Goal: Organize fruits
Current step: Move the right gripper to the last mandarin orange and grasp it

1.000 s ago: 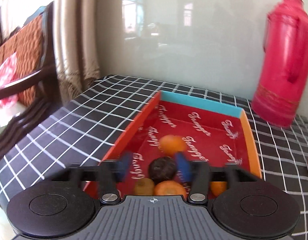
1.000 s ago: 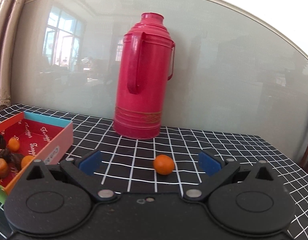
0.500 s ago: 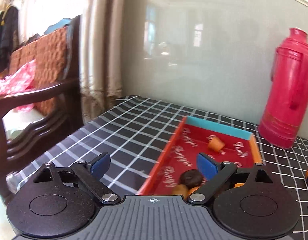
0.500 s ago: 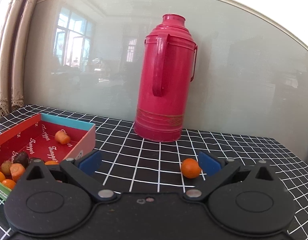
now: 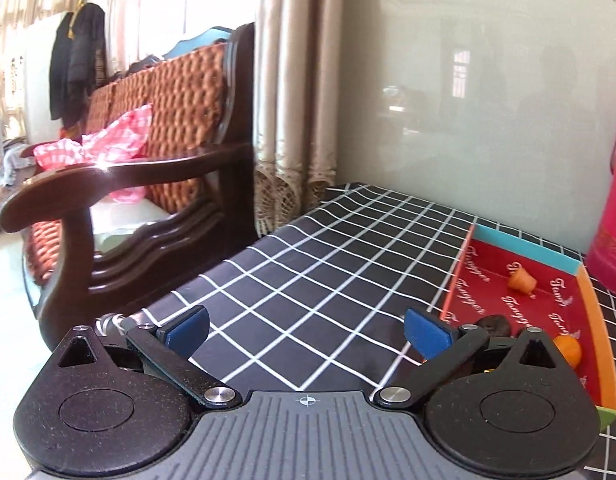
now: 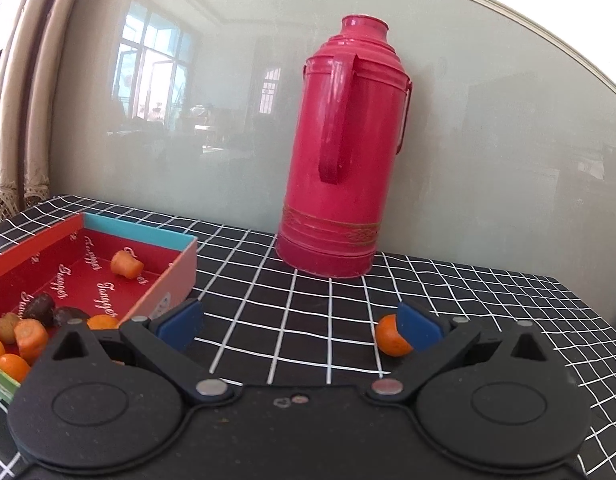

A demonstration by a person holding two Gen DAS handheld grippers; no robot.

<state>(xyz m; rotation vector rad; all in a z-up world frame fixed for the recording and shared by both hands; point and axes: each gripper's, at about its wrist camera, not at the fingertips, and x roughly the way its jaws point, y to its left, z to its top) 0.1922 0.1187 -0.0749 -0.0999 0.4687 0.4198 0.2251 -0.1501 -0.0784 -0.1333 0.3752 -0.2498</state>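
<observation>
The left wrist view is taken low over the checked tablecloth (image 5: 316, 280), looking forward along the left gripper (image 5: 306, 326) towards the table's left edge, so that a wooden sofa (image 5: 156, 184) and curtains (image 5: 296, 92) are seen beyond, with the red box (image 5: 588, 312) close at the right margin. The right wrist view is set equally low and near, facing the glossy wall panel (image 6: 488, 140) past the right gripper (image 6: 300, 326), with a red thermos (image 6: 344, 160) centred. Shared by both views are the box, its fruit, the cloth, the wall panel and the thermos, which is cut off at the left view's right edge.
</observation>
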